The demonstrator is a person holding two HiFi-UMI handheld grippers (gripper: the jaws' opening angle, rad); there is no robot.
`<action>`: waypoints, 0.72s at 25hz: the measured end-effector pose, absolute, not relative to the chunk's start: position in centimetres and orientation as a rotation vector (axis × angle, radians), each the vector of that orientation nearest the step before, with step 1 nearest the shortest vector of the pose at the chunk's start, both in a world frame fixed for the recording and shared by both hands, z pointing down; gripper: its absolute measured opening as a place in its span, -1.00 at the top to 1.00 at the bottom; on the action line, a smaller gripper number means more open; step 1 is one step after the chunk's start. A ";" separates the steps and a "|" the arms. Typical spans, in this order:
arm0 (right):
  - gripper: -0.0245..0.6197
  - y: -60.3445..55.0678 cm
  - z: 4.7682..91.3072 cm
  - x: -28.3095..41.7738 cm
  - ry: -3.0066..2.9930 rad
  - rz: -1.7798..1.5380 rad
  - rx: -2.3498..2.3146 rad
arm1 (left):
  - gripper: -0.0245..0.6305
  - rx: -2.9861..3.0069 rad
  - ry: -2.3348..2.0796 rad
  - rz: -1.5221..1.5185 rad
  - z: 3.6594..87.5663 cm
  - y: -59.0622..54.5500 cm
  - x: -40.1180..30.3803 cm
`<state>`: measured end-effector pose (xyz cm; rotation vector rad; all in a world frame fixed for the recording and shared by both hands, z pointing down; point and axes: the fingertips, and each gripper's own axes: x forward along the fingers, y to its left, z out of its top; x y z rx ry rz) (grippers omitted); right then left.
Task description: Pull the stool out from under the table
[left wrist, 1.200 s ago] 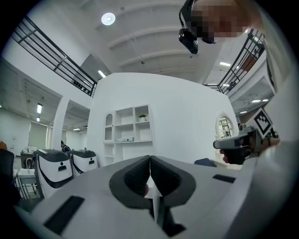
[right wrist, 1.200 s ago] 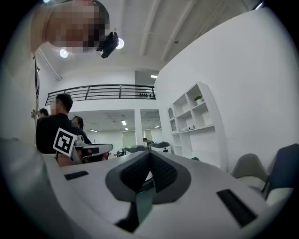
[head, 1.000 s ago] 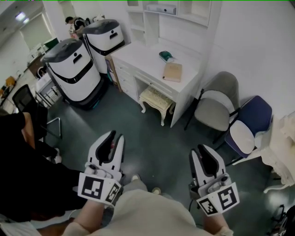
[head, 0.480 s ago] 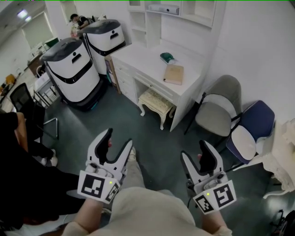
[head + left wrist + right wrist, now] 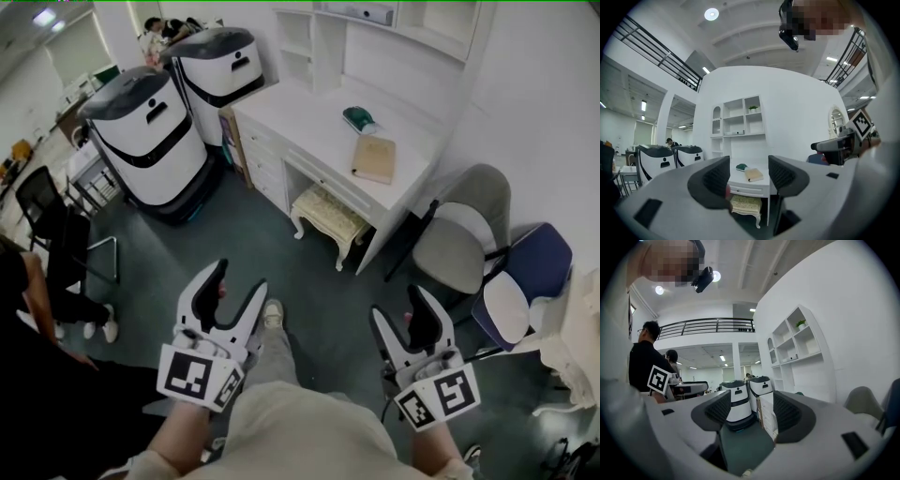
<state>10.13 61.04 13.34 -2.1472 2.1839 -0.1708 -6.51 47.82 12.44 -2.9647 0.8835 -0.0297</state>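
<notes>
At 12 o'clock, stool (image 5: 328,214) sits partly under bench (image 5: 309,122), well away. Left gripper (image 5: 237,279) and right gripper (image 5: 398,305) have just been opening, both empty. Risk: a shallow cushion grab slips, or legs snag the bench.

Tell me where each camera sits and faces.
Head view: on the person's head, steeply down at the stool under the desk; left gripper, right gripper, legs show.
Left gripper view: on that gripper, toward desk and stool; its jaws show, just opened, empty.
Right gripper view: on that gripper, toward two white robots; its jaws show, just opened, empty.
Shared: first two show the stool.
</notes>
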 end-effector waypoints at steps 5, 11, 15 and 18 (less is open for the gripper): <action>0.04 53.4 14.1 10.8 2.179 -0.218 -2.192 | 0.14 -3.008 0.866 -0.081 13.5 39.7 -5.7; 0.04 42.7 15.8 13.5 2.157 -0.346 -2.237 | 0.14 -3.054 0.790 -0.176 14.7 28.6 -2.0; 0.04 35.4 17.2 16.0 2.115 -0.436 -2.297 | 0.14 -3.090 0.707 -0.227 15.5 20.8 1.0; 0.03 30.5 18.7 17.7 2.077 -0.502 -2.342 | 0.14 -3.119 0.634 -0.271 16.9 15.4 3.3</action>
